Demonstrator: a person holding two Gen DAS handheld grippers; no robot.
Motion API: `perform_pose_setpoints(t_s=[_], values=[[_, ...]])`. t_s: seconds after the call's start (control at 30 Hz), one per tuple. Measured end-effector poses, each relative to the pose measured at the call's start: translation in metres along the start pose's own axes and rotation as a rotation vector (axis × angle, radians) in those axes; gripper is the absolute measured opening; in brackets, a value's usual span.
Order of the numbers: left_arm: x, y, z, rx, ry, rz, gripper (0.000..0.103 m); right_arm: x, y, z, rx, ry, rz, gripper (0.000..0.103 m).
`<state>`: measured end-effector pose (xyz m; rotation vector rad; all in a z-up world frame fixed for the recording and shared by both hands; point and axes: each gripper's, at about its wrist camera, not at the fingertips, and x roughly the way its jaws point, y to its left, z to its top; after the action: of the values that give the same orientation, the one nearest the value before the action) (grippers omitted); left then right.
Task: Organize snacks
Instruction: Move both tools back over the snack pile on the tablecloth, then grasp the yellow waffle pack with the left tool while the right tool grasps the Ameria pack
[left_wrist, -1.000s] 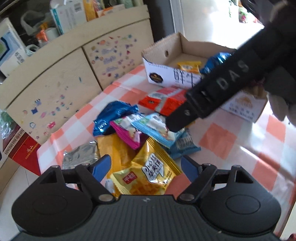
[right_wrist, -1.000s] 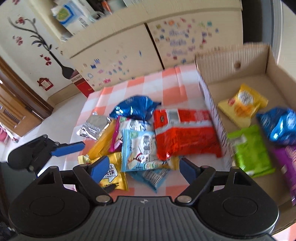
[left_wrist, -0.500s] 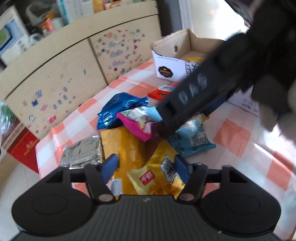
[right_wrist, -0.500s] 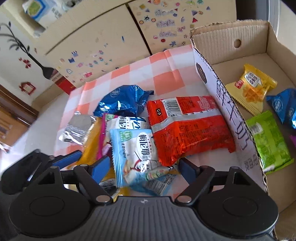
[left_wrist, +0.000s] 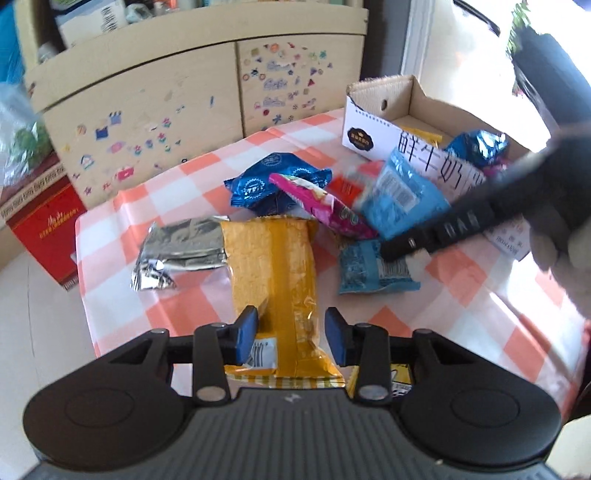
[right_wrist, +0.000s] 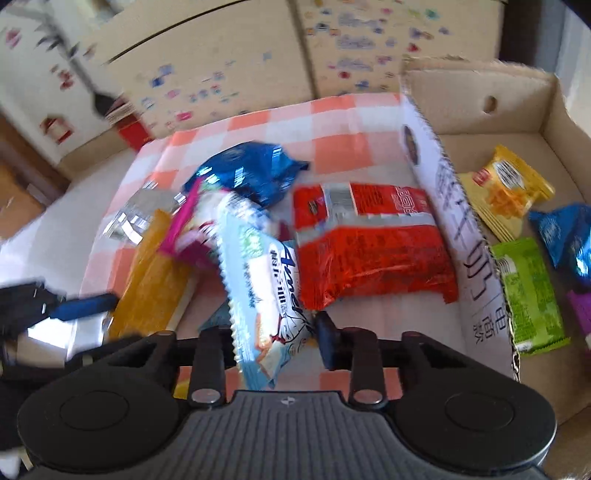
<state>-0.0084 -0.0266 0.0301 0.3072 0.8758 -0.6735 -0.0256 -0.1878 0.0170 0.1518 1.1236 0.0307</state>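
Now, through your left wrist camera, your left gripper (left_wrist: 290, 338) had its fingers closed in on the long orange packet (left_wrist: 275, 280), which lay lengthwise on the checked counter (left_wrist: 461, 302). A silver packet (left_wrist: 181, 251) lay just beside it on the left, and a dark blue packet (left_wrist: 266, 184) and a pink packet (left_wrist: 325, 206) lay beyond it. Your right gripper (left_wrist: 391, 251) reached in from the right, holding up a blurred light blue packet (left_wrist: 402, 195) above another blue packet (left_wrist: 369, 269) on the counter. Behind stood the cardboard box (left_wrist: 373, 133).

Through your right wrist camera, your right gripper (right_wrist: 275, 341) had its fingers closing, with the light blue packet (right_wrist: 258, 280) tilted upward between them; only the right finger showed, pressed against the packet's edge. A red packet (right_wrist: 369, 243) lay just beside the box wall (right_wrist: 461, 236). Inside the box lay a yellow packet (right_wrist: 506, 192), a green packet (right_wrist: 528, 291) and a blue packet (right_wrist: 565, 236). Your left gripper (right_wrist: 83, 306) showed at the left edge, at the orange packet (right_wrist: 151, 280).
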Motion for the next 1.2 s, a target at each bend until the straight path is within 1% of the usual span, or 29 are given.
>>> perform_pose_setpoints(t_s=[0.1, 0.17, 0.27, 0.3, 0.33, 0.37, 0.4, 0.47, 0.53, 0.6, 0.67, 0.7, 0.73, 0.77, 0.93, 1.0, 1.03, 1.1, 1.2], values=[[-0.004, -0.002, -0.001, -0.013, -0.008, 0.012, 0.043, -0.001, 0.006, -0.009, -0.073, 0.022, -0.008, 0.03], [-0.006, -0.006, -0.002, -0.013, -0.003, -0.011, 0.045, -0.001, 0.005, -0.013, -0.082, 0.028, -0.019, 0.028], [-0.007, -0.018, -0.004, 0.033, 0.005, -0.042, 0.05, -0.006, -0.001, -0.015, -0.069, 0.025, -0.011, 0.026], [-0.007, -0.023, -0.005, 0.051, 0.008, -0.05, 0.054, -0.008, -0.003, -0.016, -0.064, 0.023, -0.012, 0.025], [-0.007, -0.028, -0.007, 0.065, 0.014, -0.064, 0.06, -0.009, -0.006, -0.017, -0.055, 0.023, -0.011, 0.026], [-0.007, -0.032, -0.008, 0.072, 0.021, -0.083, 0.063, -0.009, -0.01, -0.017, -0.039, 0.025, -0.007, 0.027], [-0.006, -0.035, -0.009, 0.074, 0.027, -0.103, 0.065, -0.009, -0.013, -0.017, -0.019, 0.023, -0.003, 0.028], [-0.005, -0.04, -0.012, 0.07, 0.045, -0.144, 0.066, -0.01, -0.015, -0.017, -0.001, 0.018, -0.005, 0.034], [-0.005, -0.043, -0.014, 0.068, 0.069, -0.174, 0.07, -0.012, -0.014, -0.016, 0.001, 0.007, -0.001, 0.043], [-0.007, -0.046, -0.017, 0.056, 0.077, -0.185, 0.071, -0.012, -0.013, -0.016, 0.003, 0.001, 0.004, 0.051], [-0.009, -0.045, -0.02, 0.013, 0.08, -0.187, 0.076, -0.01, -0.012, -0.015, -0.002, 0.001, -0.003, 0.053], [-0.009, -0.044, -0.022, -0.019, 0.084, -0.189, 0.08, -0.009, -0.011, -0.013, 0.001, 0.003, -0.002, 0.057], [-0.009, -0.044, -0.025, -0.047, 0.089, -0.186, 0.081, -0.009, -0.011, -0.012, 0.006, 0.004, 0.004, 0.061], [-0.007, -0.046, -0.028, -0.068, 0.098, -0.179, 0.081, -0.01, -0.011, -0.011, 0.013, 0.001, 0.017, 0.063], [0.003, -0.057, -0.038, -0.147, 0.128, -0.143, 0.081, -0.018, -0.014, -0.005, 0.08, -0.006, 0.109, 0.08], [0.008, -0.061, -0.04, -0.166, 0.129, -0.108, 0.082, -0.023, -0.015, -0.004, 0.103, -0.029, 0.132, 0.084], [0.008, -0.064, -0.041, -0.15, 0.109, -0.084, 0.082, -0.024, -0.015, -0.003, 0.117, -0.037, 0.135, 0.084], [0.01, -0.073, -0.04, -0.093, 0.105, -0.03, 0.082, -0.026, -0.019, -0.001, 0.154, -0.049, 0.139, 0.084], [0.011, -0.074, -0.043, -0.072, 0.109, 0.024, 0.081, -0.023, -0.027, 0.001, 0.252, -0.051, 0.157, 0.085]])
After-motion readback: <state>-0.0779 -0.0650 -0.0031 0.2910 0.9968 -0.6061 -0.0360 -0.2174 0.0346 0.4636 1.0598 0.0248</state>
